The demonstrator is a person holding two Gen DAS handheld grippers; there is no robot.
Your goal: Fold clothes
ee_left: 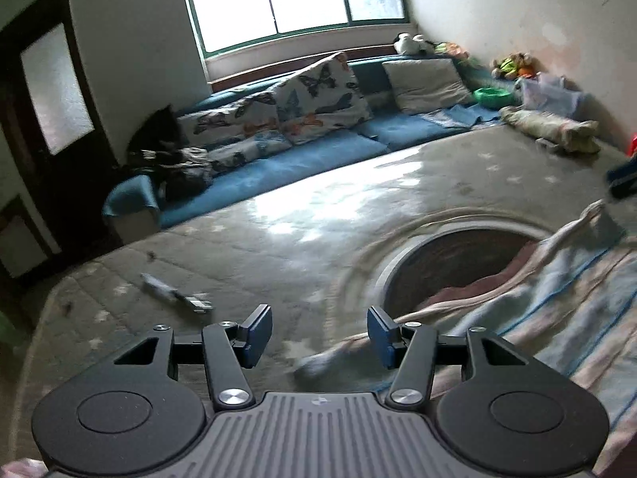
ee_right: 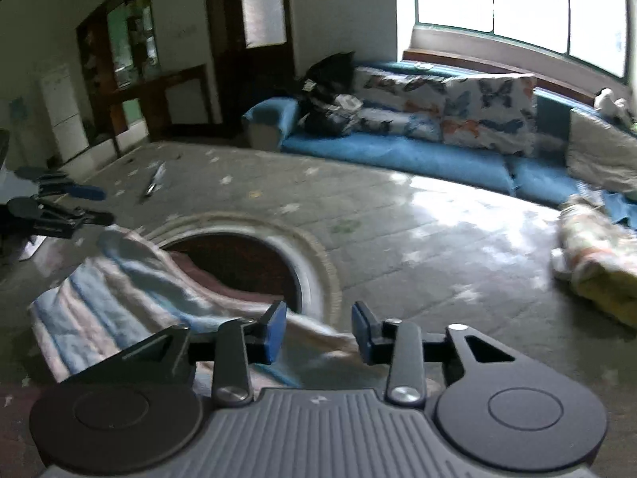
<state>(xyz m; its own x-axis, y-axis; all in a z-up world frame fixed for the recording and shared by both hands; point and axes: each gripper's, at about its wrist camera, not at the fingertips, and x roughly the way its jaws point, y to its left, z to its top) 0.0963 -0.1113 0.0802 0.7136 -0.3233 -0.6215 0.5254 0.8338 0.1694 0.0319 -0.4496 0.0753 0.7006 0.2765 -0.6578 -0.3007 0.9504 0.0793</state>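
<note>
A pink, blue and white striped garment point(ee_left: 557, 298) lies crumpled on the grey quilted mat point(ee_left: 247, 255), partly over a round brown hole point(ee_left: 458, 263). In the right wrist view the garment point(ee_right: 119, 290) lies left of the hole point(ee_right: 239, 263). My left gripper point(ee_left: 320, 336) is open and empty, its fingers above a near corner of the cloth. My right gripper point(ee_right: 318, 330) is open and empty above another edge of the cloth. The left gripper also shows at the far left of the right wrist view point(ee_right: 67, 203). The right gripper shows blurred at the right edge of the left wrist view point(ee_left: 623, 177).
A blue sofa point(ee_left: 278, 159) with butterfly cushions point(ee_left: 318, 99) lines the far side under a window. A rolled bundle of cloth point(ee_left: 553, 127) lies at the right, also in the right wrist view point(ee_right: 597, 255). A small flat object point(ee_left: 175, 292) lies on the mat. A dark door point(ee_left: 47, 91) is at left.
</note>
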